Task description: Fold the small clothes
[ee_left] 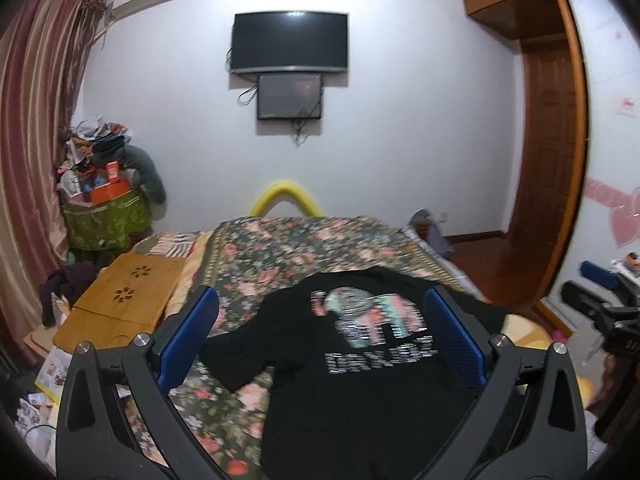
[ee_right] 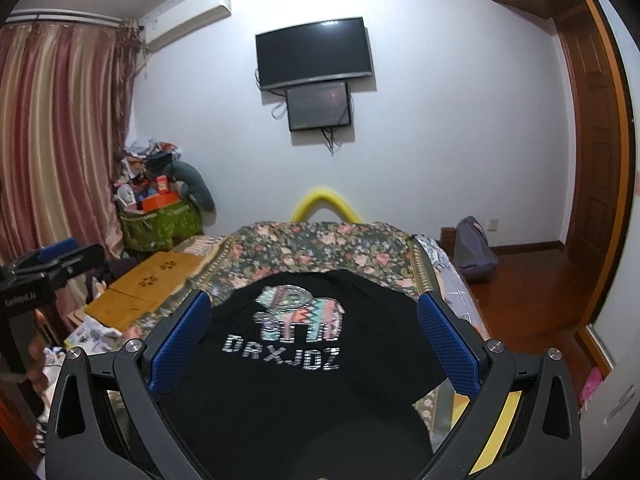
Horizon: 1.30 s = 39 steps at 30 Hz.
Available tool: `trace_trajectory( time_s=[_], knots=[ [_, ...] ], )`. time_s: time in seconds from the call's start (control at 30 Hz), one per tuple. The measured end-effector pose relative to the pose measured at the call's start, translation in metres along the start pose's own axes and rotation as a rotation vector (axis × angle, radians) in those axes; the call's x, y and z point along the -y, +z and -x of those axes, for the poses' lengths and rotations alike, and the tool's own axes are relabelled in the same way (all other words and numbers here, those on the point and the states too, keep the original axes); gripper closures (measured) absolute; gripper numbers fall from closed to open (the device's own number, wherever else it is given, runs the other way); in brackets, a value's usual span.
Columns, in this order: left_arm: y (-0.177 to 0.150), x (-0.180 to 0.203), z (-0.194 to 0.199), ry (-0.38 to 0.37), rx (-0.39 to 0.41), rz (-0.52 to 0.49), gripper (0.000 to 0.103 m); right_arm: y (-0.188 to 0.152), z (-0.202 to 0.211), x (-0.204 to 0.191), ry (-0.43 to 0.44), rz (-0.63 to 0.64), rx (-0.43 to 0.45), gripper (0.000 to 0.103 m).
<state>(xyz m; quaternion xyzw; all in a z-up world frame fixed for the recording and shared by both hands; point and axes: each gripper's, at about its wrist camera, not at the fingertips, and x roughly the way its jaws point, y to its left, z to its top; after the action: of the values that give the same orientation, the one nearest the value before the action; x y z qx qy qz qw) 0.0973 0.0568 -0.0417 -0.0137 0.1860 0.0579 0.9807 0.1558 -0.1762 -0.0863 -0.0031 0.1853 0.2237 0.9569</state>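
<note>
A small black T-shirt (ee_left: 352,392) with a colourful elephant print and the letters DRXJDZ lies flat, print up, on a floral bedspread (ee_left: 280,256). One sleeve sticks out to the left in the left wrist view. My left gripper (ee_left: 320,312) is open above the shirt's left part, holding nothing. The shirt (ee_right: 288,392) also fills the right wrist view, where my right gripper (ee_right: 312,316) is open above its middle, empty. The right gripper also shows at the right edge of the left wrist view (ee_left: 600,292). The left gripper shows at the left edge of the right wrist view (ee_right: 48,260).
A wooden lap table (ee_left: 124,304) lies on the bed's left side. A green basket piled with clutter (ee_left: 104,216) stands by the striped curtain (ee_left: 32,140). A yellow bed rail (ee_left: 286,196) marks the far end. Wooden floor (ee_right: 528,292) and a door (ee_right: 592,160) are to the right.
</note>
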Motion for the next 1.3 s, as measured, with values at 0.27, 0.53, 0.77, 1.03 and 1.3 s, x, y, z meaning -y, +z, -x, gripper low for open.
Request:
trace_trajectory(
  time_s=[0.27, 0.53, 0.77, 1.03, 1.3],
  knots=[
    [0.001, -0.069, -0.103, 0.088, -0.182, 0.042, 0.000, 0.002, -0.062, 0.036, -0.083, 0.030, -0.077, 0.001],
    [-0.039, -0.147, -0.208, 0.191, -0.415, 0.116, 0.000, -0.004, -0.105, 0.072, -0.110, 0.002, -0.175, 0.004],
    [-0.101, -0.203, -0.273, 0.210, -0.628, 0.265, 0.027, -0.021, -0.141, 0.102, -0.148, 0.006, -0.281, 0.013],
    [-0.135, -0.219, -0.319, 0.220, -0.743, 0.336, 0.049, -0.037, -0.164, 0.120, -0.135, -0.042, -0.367, 0.016],
    [-0.123, -0.211, -0.329, 0.225, -0.724, 0.299, 0.099, -0.037, -0.179, 0.117, -0.101, -0.029, -0.389, 0.016]
  ],
)
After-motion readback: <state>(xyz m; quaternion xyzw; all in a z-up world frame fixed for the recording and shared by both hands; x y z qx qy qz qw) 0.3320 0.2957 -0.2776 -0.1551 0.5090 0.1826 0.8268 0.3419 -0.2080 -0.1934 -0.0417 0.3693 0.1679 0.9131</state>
